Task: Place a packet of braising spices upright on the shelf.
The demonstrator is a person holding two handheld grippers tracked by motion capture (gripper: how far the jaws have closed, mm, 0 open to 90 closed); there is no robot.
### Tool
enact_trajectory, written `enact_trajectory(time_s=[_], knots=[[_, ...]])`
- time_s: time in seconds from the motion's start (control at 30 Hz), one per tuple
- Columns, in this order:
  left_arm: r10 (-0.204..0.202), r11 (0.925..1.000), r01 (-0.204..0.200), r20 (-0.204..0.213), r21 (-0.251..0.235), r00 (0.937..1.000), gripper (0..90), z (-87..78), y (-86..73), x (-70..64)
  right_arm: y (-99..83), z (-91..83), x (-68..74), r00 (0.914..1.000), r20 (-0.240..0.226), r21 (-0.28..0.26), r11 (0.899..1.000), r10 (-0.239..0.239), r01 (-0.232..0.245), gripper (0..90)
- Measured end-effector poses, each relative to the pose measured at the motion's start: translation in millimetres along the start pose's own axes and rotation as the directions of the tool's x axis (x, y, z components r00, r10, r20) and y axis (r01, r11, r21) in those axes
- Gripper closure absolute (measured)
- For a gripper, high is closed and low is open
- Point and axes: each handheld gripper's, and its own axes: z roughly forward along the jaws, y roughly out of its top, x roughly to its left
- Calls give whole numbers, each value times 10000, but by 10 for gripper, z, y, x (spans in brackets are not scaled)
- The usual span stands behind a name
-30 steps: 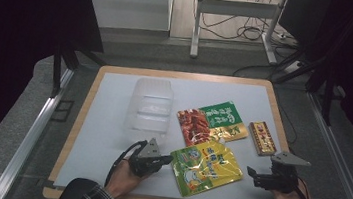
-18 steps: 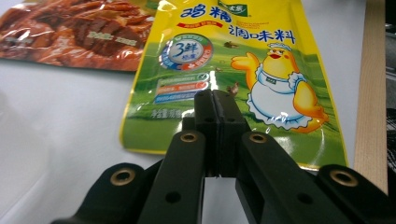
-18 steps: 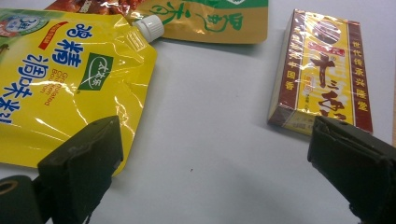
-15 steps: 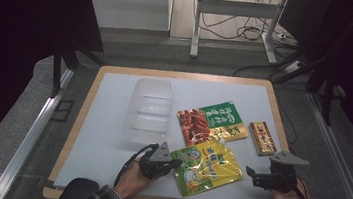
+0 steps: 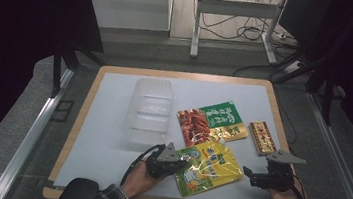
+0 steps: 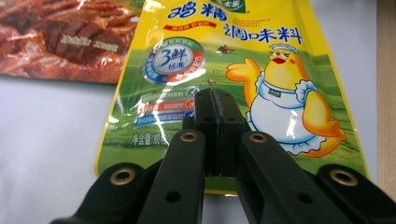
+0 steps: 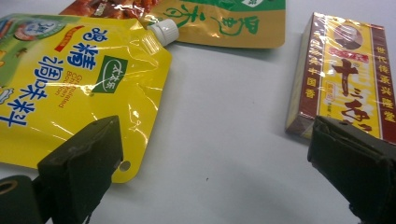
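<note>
Left claw has closed onto yellow pouch.

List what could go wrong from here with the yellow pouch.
1. The left gripper looks shut on the yellow pouch near its bottom edge; the glossy film may slip out on lifting.
2. The pouch's white cap lies against the red-green packet, so dragging may shift that packet.

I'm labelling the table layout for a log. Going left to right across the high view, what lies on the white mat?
Clear plastic container → left gripper → yellow chicken-seasoning pouch → right gripper → red-and-gold box. The red-and-green packet overlaps the pouch's span, so I leave it out.
</note>
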Motion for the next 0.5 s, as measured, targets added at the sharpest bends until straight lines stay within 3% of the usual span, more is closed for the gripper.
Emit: enact_trajectory(time_s=[0.3,0.37,0.5], knots=[[-122,9998,124,-93,178,9999,900,9,-27,-40,23,14,34,9990,-428,-68,9999,110,-113,36],[-257,9995,259,-103,184,9996,900,4,-36,-46,40,47,64,9975,-700,3,10000,82,-82,36],[-104,9997,110,-301,214,9995,900,-3,-52,-84,66,73,91,9945,-1039,50,9999,145,-141,36]])
